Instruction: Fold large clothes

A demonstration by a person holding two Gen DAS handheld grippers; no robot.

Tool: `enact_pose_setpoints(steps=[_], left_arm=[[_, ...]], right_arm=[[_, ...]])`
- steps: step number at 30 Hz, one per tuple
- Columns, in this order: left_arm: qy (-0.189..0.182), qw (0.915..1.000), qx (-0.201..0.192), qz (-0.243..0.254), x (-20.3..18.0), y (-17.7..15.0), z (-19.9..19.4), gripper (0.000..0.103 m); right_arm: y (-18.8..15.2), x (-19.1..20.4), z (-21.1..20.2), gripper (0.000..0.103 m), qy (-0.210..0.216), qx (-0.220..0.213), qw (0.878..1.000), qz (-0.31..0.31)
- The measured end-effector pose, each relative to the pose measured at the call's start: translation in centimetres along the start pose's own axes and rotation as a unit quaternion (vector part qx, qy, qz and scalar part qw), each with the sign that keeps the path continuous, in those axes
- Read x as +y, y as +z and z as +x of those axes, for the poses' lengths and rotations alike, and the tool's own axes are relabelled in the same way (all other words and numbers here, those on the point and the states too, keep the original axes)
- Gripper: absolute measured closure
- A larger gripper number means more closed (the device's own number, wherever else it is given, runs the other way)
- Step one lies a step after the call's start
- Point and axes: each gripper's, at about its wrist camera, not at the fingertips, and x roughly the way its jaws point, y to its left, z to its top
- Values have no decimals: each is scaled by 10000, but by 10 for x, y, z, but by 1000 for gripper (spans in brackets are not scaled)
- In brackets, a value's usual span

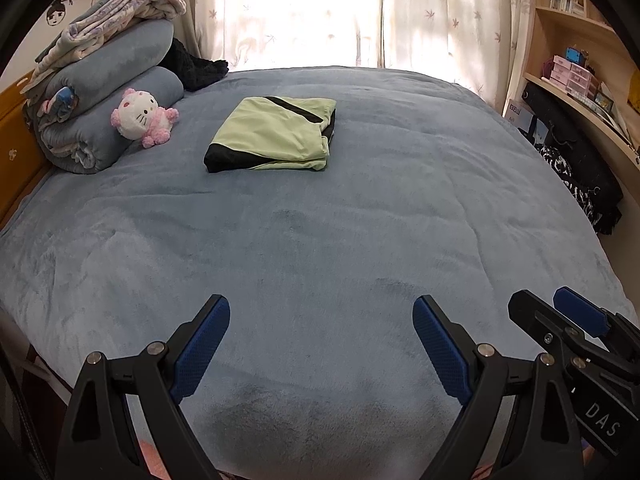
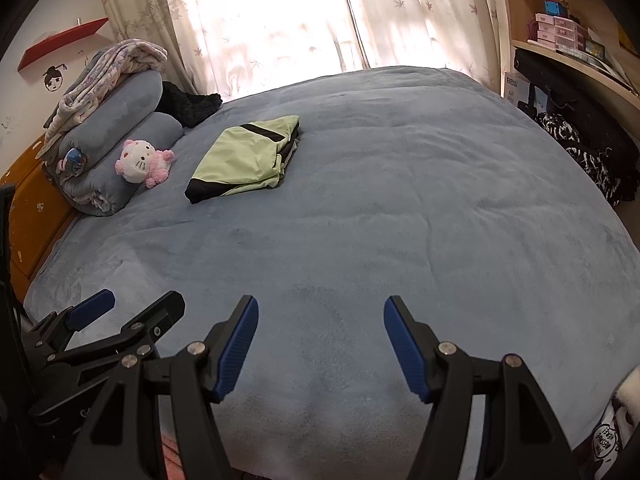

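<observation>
Green and black fabric, the folded garment [image 1: 272, 134], lies far up the bed [image 1: 320, 240] from me, well apart from both sets of fingers and touching nothing but the blue fleece cover. From my left gripper [image 1: 321, 344] it sits ahead and slightly left; from my right gripper [image 2: 320, 346] it lies ahead and clearly off to the left. I judge the left hand the nearer one for any reach. Its long axis seems to run from the black corner nearest me up toward the curtains [image 1: 440, 20], tilted a little to the right.

Both grippers hover over the bare near part of the bed, fingers spread wide with nothing between them.

Folding looks largely done to me, since the piece is already a compact rectangle with stacked layers showing along its right edge. How many layers there are, I can't make out. What kind of garment it is stays unclear too. A plush toy [image 1: 142, 116] and rolled blankets [image 1: 108, 100] lie just left of it, apart from the garment. Fisheye bending makes the bed's edges hard to judge.
</observation>
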Motion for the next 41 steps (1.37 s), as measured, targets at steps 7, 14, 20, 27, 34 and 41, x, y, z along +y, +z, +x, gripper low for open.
enact_pose_setpoints(steps=[7, 14, 20, 27, 34, 41], left_arm=[[10, 10000, 34, 1, -1, -1, 2, 12], [24, 10000, 64, -2, -1, -2, 3, 12], [37, 10000, 58, 33, -3, -5, 4, 13], [40, 10000, 51, 51, -5, -6, 4, 15], [46, 10000, 76, 45, -3, -4, 4, 15], [45, 9999, 107, 44, -2, -4, 6, 15]], right_arm=[[-2, 0, 2, 37, -25, 14, 10000, -5], [-4, -1, 5, 37, -38, 42, 10000, 29], [-5, -2, 5, 37, -43, 46, 10000, 37], [-6, -3, 7, 37, -50, 51, 10000, 42], [-6, -3, 8, 37, -60, 56, 10000, 46], [-7, -4, 8, 37, -69, 57, 10000, 44]])
